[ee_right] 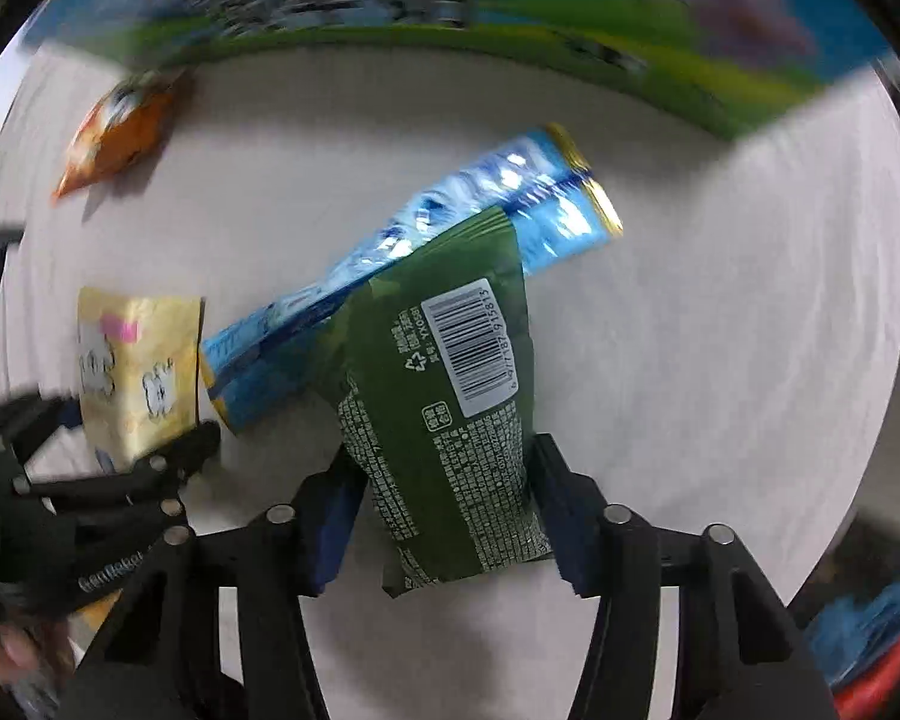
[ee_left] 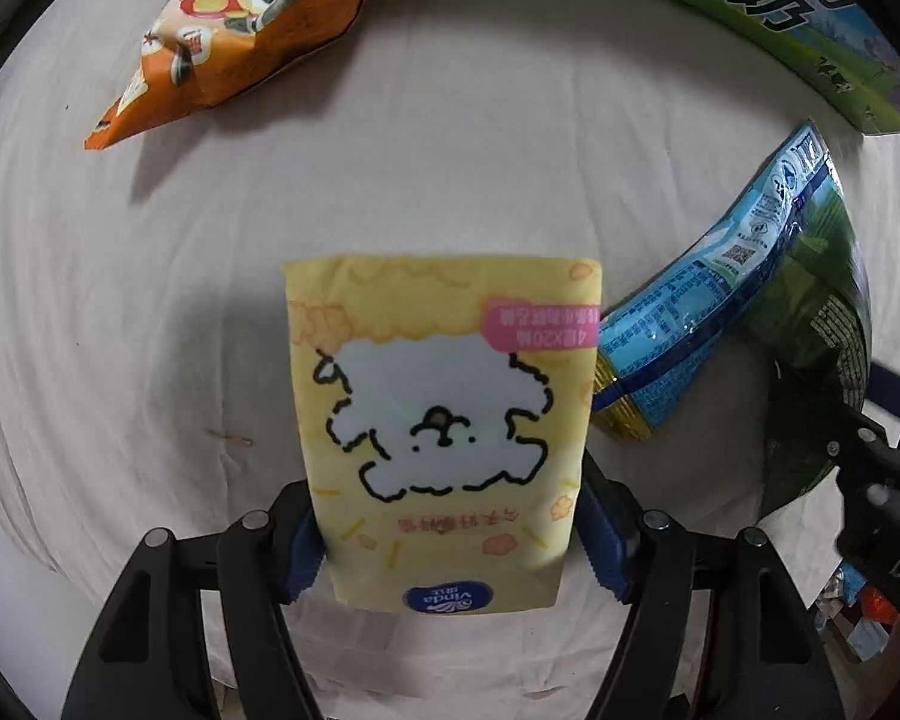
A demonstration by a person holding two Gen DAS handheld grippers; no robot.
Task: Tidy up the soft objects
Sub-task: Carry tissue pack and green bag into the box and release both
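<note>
Left wrist view is showing your left tool point(ee_left: 450, 540) clamping the yellow Vinda tissue pack point(ee_left: 444, 426) by its near end, long axis running straight away from you, lifted over the white cloth-covered desk point(ee_left: 120, 312). Just to its right, the blue snack bag point(ee_left: 708, 306) is lying slantwise, its near gold-edged end almost touching the pack's right edge. So you are needing to judge that narrow gap before setting the pack down. The orange panda snack bag point(ee_left: 234, 42) is sitting far left, well apart.

Right wrist view is adding what the left cannot: your right tool point(ee_right: 444, 504) is gripping the green snack bag point(ee_right: 450, 396), barcode side up, hanging over the blue bag's middle. It is also showing the green-and-blue milk carton box point(ee_right: 450, 6) along the far edge, though blurred.
</note>
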